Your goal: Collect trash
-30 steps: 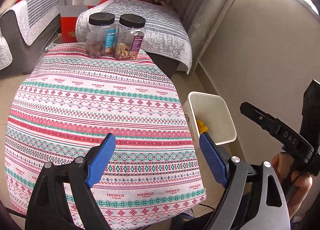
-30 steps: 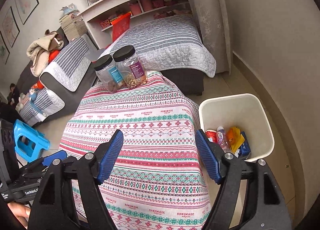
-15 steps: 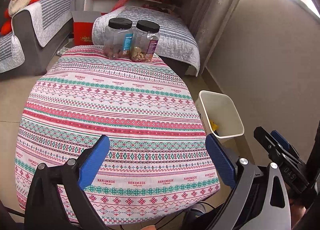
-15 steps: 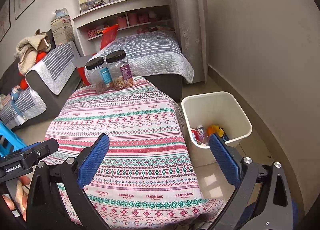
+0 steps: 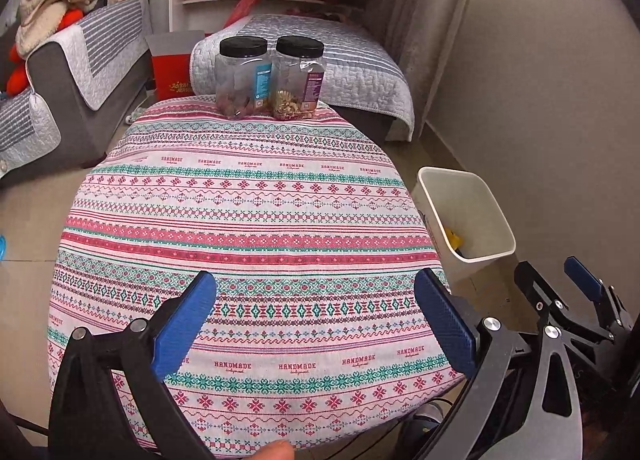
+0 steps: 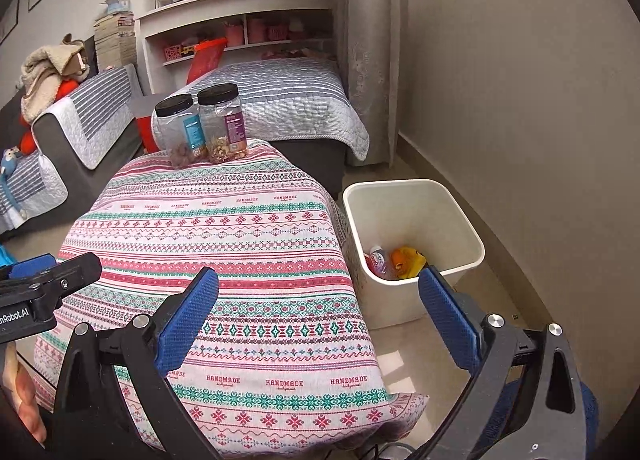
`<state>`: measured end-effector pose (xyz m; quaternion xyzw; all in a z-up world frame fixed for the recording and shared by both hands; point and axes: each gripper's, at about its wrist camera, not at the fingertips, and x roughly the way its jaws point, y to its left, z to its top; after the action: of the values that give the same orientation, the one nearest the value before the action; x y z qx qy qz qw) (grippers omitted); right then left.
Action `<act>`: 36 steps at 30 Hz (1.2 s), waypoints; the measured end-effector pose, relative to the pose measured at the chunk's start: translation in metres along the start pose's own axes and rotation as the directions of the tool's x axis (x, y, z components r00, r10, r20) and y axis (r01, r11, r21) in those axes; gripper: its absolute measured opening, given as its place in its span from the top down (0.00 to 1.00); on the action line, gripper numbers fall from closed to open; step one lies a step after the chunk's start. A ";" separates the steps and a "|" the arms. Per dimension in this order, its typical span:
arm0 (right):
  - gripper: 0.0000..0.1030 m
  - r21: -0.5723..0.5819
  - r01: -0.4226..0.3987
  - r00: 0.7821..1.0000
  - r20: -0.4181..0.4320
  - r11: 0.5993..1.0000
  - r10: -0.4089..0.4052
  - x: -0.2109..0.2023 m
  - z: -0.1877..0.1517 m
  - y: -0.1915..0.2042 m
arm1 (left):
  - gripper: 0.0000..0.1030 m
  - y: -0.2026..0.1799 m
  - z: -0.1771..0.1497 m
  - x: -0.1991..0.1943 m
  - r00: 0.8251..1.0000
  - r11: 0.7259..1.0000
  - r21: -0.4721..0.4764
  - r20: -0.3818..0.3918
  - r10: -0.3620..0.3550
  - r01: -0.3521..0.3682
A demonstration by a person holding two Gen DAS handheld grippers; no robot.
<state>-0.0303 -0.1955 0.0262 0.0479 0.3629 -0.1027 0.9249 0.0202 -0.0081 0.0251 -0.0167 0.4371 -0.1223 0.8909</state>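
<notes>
Bottom of both frames: left claw (image 5: 316, 308) and right claw (image 6: 320, 310) spread wide, nothing held. Over the last second I've backed both off and levelled them; the table (image 5: 248, 219) now shows whole and bare except two jars (image 5: 270, 77) at the top. I judge collection done. Right view shows trash (image 6: 394, 262) in the bin (image 6: 464, 227); left view catches only a yellow scrap.

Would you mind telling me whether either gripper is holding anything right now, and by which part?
Nothing is held. The left gripper and right gripper are both open and empty above the patterned tablecloth.
</notes>
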 end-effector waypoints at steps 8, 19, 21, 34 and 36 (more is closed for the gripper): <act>0.07 -0.001 0.017 1.000 0.013 1.000 -0.017 0.001 0.000 -0.004 | 0.07 -0.003 0.000 0.007 1.000 1.000 0.019 0.000 0.017 -0.017; 0.07 -0.011 0.063 0.997 0.033 0.998 -0.063 0.002 0.001 -0.008 | 0.07 -0.012 0.003 0.015 1.000 0.999 0.041 0.006 0.016 -0.017; 0.07 -0.009 0.071 0.997 0.034 0.997 -0.070 0.002 0.001 -0.010 | 0.07 -0.013 0.003 0.017 1.000 0.999 0.045 0.005 0.018 -0.019; 0.07 0.000 0.113 0.993 0.015 0.994 -0.113 0.008 0.001 -0.018 | 0.07 -0.019 0.002 0.024 1.000 0.998 0.056 -0.012 -0.005 0.006; 0.07 0.000 0.116 0.993 0.011 0.993 -0.116 0.008 0.001 -0.018 | 0.07 -0.019 0.002 0.025 1.000 0.999 0.054 -0.012 -0.004 0.005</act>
<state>-0.0279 -0.2142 0.0207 0.0258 0.3600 -0.1562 0.9194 0.0320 -0.0328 0.0097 0.0071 0.4388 -0.1361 0.8882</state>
